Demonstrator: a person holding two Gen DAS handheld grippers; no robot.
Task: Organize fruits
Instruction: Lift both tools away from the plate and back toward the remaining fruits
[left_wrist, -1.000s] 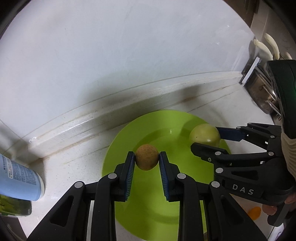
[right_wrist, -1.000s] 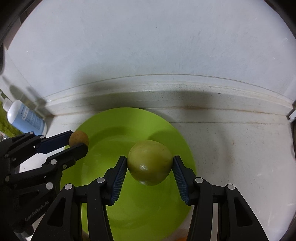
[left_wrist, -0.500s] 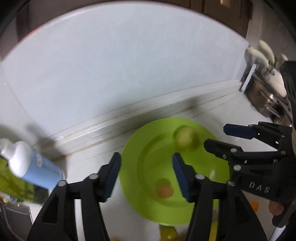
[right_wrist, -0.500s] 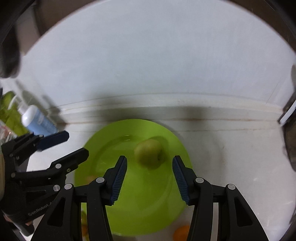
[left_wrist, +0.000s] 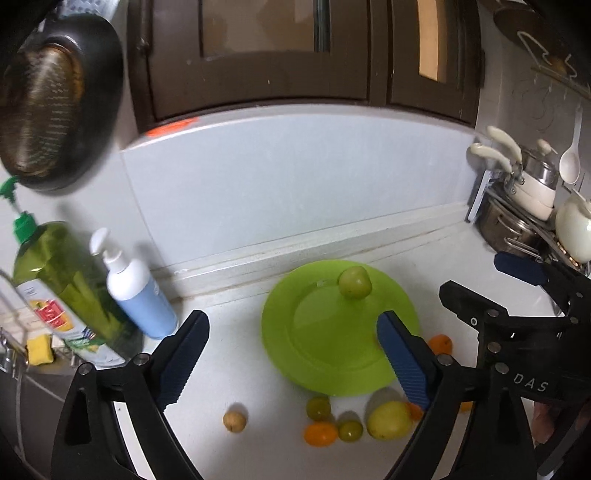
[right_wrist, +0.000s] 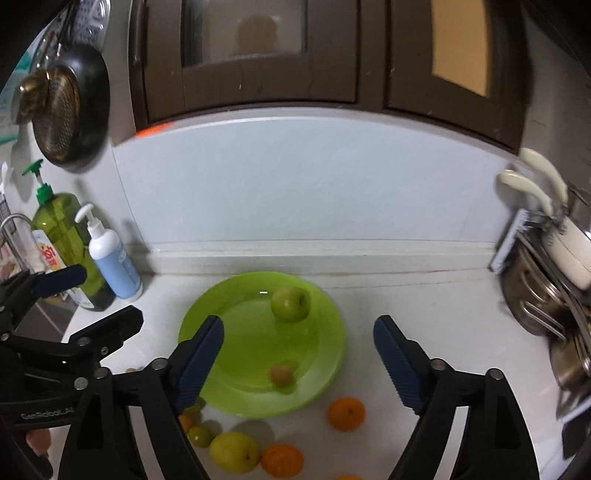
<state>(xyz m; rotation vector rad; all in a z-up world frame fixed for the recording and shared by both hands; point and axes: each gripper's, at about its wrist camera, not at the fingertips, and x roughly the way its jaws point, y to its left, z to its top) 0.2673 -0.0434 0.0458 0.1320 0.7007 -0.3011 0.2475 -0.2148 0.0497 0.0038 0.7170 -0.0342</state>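
Both claws, left (left_wrist: 291, 354) and right (right_wrist: 297, 360), have let go and pulled back, spread wide and empty; apple (right_wrist: 290, 303) and brown fruit (right_wrist: 281, 375) now sit on the plate (right_wrist: 229, 317), more wait on the bench (right_wrist: 424, 306).

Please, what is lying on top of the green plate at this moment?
On the green plate lie two fruits: a green apple near its far side and a small brown fruit near its front. The left finger of the right gripper covers the plate's near-left rim.

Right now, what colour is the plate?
Bright lime green plate, seen best from the right wrist camera.
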